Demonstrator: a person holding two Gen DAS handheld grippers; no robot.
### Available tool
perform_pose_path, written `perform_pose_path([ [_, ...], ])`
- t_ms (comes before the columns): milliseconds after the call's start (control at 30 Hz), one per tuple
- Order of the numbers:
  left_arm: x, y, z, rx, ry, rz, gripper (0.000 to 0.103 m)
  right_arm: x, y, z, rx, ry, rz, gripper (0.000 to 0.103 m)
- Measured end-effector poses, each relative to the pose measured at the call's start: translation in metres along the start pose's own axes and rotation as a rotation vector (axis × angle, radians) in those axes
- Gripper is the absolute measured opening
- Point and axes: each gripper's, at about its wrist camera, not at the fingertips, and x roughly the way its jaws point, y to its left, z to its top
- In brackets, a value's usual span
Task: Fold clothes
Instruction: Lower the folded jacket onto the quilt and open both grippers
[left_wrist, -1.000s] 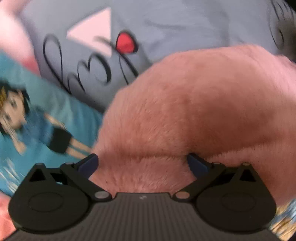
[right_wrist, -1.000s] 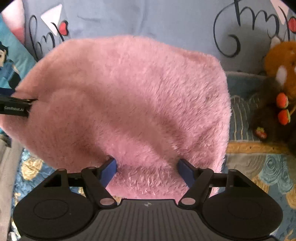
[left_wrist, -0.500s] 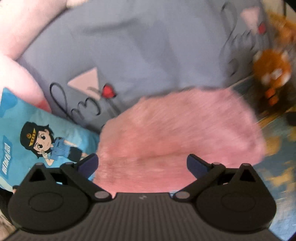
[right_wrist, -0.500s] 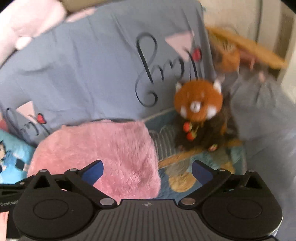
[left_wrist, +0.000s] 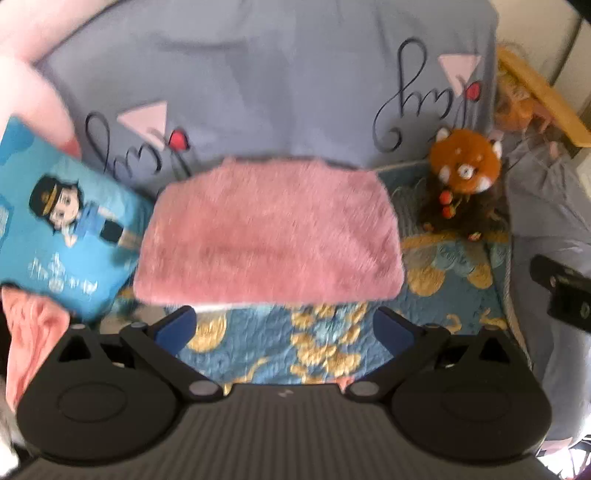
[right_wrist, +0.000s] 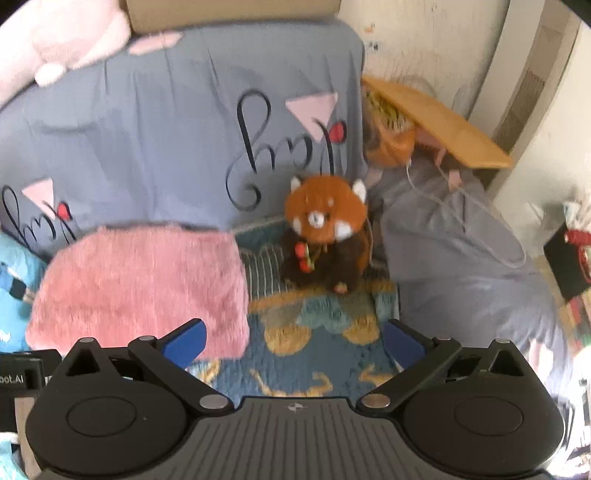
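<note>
The folded fluffy pink garment (left_wrist: 267, 230) lies on the blue-and-gold patterned quilt (left_wrist: 295, 350), left of the red panda plush toy (right_wrist: 325, 218). Both the left gripper (left_wrist: 283, 326) and right gripper (right_wrist: 294, 341) hover above it, jaws spread wide and empty; the right's have just been opening.

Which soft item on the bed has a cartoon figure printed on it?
The blue cushion, left of the pink fluffy garment; the garment is plain and the red panda plush is a toy.

Each gripper (left_wrist: 282, 326) (right_wrist: 293, 341) has a ribbed grey body, black linkage arms with silver rivets and 2 blue-padded jaws.
</note>
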Motion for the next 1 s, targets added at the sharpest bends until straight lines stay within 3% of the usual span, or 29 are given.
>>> perform_pose_path([
  [233, 0.009, -0.003, -0.014, 0.026, 0.052, 0.012, 0.103, 0.015, 0.008, -0.007, 0.014, 0.093, 0.019, 0.103],
  [633, 0.019, -0.005, -0.008, 0.027, 0.075, 0.002, 0.103, 0.038, 0.015, -0.005, 0.07, 0.196, 0.204, 0.103],
  [1000, 0.018, 0.002, 0.0, 0.014, 0.06, 0.019, 0.103, 0.034, 0.023, 0.006, 0.039, 0.151, 0.204, 0.103],
])
